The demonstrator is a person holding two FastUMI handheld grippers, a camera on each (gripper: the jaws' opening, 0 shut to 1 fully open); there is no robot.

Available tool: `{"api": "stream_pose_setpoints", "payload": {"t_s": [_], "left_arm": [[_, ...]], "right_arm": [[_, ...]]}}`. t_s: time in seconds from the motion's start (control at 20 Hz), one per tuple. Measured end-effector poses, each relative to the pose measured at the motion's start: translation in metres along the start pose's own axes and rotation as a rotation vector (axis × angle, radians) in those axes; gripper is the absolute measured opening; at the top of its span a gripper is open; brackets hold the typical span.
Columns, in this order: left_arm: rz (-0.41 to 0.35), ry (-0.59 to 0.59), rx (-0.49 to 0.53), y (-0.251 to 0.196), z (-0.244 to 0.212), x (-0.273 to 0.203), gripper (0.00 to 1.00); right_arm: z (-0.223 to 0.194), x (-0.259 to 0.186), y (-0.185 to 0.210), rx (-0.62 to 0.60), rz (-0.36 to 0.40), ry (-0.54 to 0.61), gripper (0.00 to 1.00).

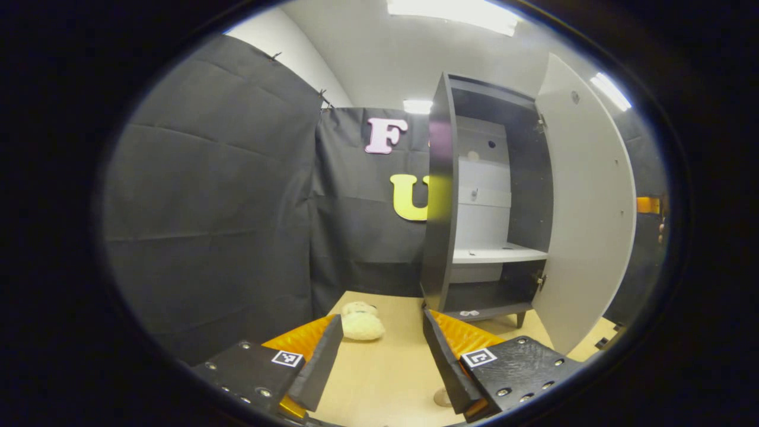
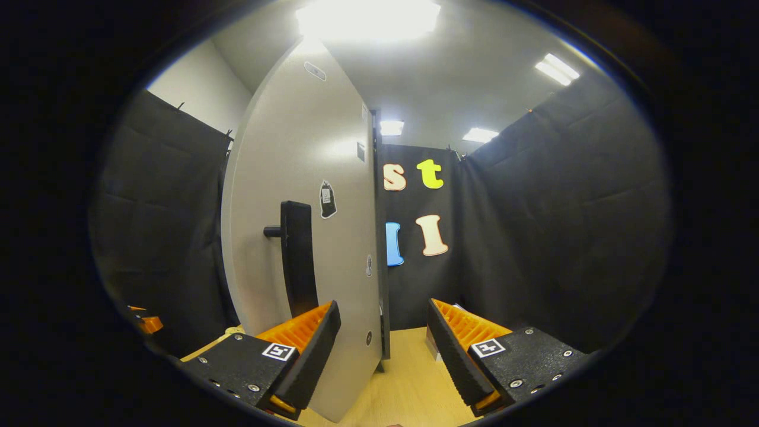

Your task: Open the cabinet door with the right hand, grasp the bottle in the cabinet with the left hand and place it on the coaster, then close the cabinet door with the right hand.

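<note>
In the left gripper view the dark cabinet (image 1: pixel 442 196) stands on the wooden table with its white door (image 1: pixel 587 213) swung wide to the right. A white shelf (image 1: pixel 498 254) crosses the inside. My left gripper (image 1: pixel 382 320) is open and low over the table in front of the cabinet, holding nothing. A fluffy cream pad (image 1: pixel 362 323) lies just past its left finger. A small round beige thing (image 1: pixel 442 397) sits by its right finger. In the right gripper view my right gripper (image 2: pixel 382 329) is open at the door's outer face (image 2: pixel 284 178), with the black handle (image 2: pixel 296 261) just above its left finger.
The black cloth walls close in on the left, back and right. The wooden tabletop (image 2: pixel 409 379) runs under the open door. An orange part (image 2: pixel 145 323) shows low at the left beyond the door. Another orange part (image 1: pixel 649 204) shows past the door's edge.
</note>
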State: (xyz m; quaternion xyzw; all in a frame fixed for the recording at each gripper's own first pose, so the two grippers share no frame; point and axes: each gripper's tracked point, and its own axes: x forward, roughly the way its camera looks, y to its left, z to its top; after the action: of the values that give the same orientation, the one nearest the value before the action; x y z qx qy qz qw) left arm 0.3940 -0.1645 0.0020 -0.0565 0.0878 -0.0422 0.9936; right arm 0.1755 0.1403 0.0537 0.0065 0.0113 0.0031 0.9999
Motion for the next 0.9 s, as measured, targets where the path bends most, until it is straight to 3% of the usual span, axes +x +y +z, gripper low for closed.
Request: {"api": "stream_pose_setpoints", "payload": {"t_s": [0.5, 0.9], "left_arm": [[0.033, -0.013, 0.007, 0.014, 0.003, -0.003, 0.81], [0.057, -0.016, 0.012, 0.023, 0.004, -0.007, 0.84]], "right_arm": [[-0.003, 0.019, 0.07, -0.004, 0.103, -0.003, 0.92], [-0.007, 0.047, 0.13, 0.0, 0.21, -0.003, 0.94]]}}
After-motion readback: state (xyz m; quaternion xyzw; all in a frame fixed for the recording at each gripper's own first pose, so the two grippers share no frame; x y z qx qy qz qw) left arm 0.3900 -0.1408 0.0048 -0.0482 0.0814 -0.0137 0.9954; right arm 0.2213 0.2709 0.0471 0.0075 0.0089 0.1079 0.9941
